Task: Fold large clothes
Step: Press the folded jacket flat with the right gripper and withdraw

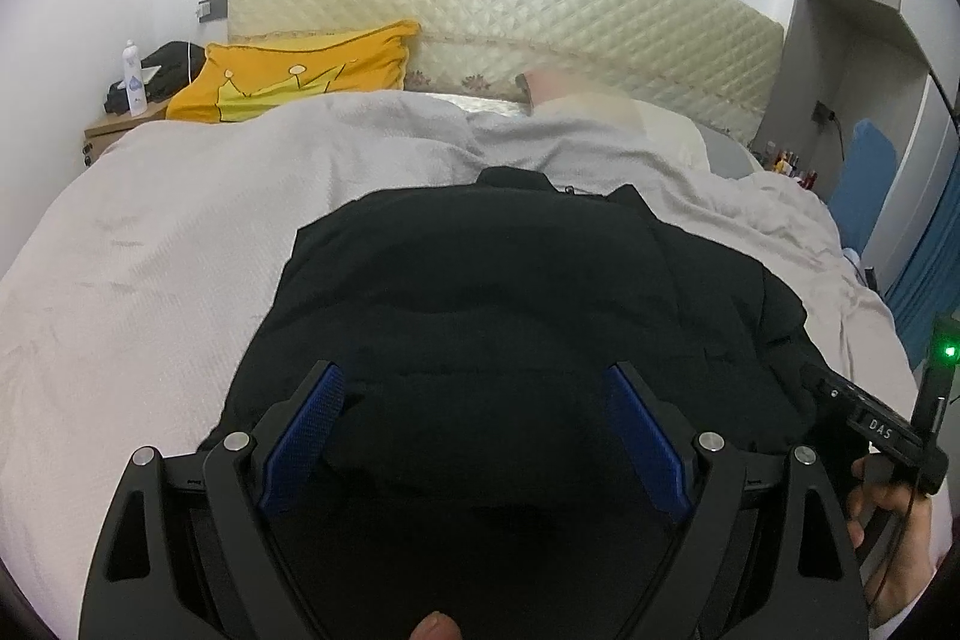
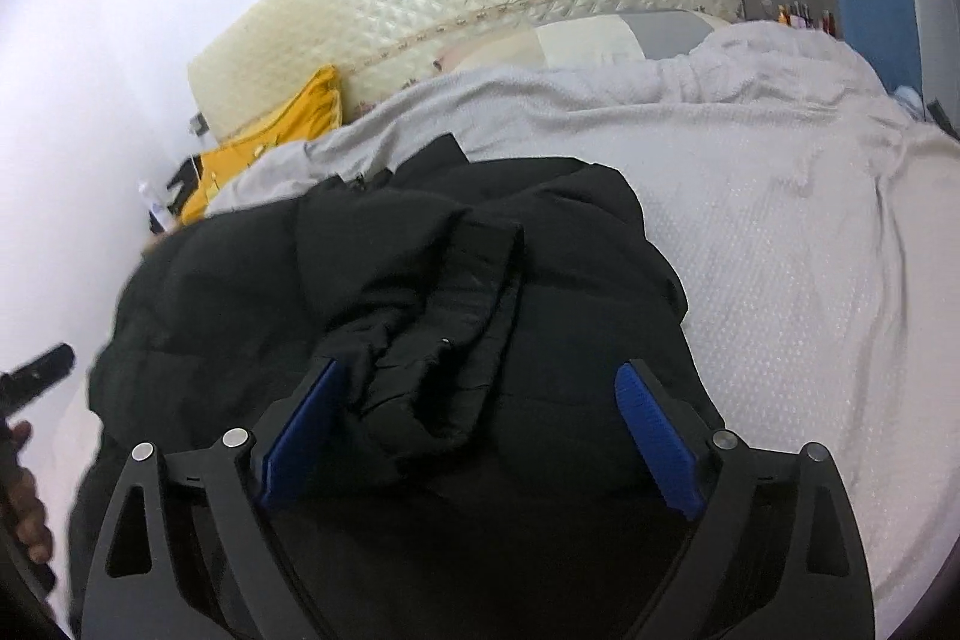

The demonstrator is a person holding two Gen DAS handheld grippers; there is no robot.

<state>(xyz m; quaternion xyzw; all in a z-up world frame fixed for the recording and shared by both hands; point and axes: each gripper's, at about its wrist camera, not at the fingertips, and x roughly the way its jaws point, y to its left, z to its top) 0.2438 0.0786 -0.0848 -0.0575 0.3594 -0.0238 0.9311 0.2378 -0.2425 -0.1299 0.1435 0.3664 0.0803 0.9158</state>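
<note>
The black padded jacket [image 2: 420, 292] lies on the grey bedspread [image 2: 780, 250] gathered into 1 compact bundle, apparently with a sleeve across it and mostly folded, while the left gripper [image 1: 474, 376] and right gripper [image 2: 480, 376] hover spread and empty.

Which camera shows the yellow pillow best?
The left wrist view. There the yellow pillow shows nearly whole, crown picture included, leaning by the headboard. In the right wrist view only a tilted part of it peeks out behind the grey blanket.
</note>
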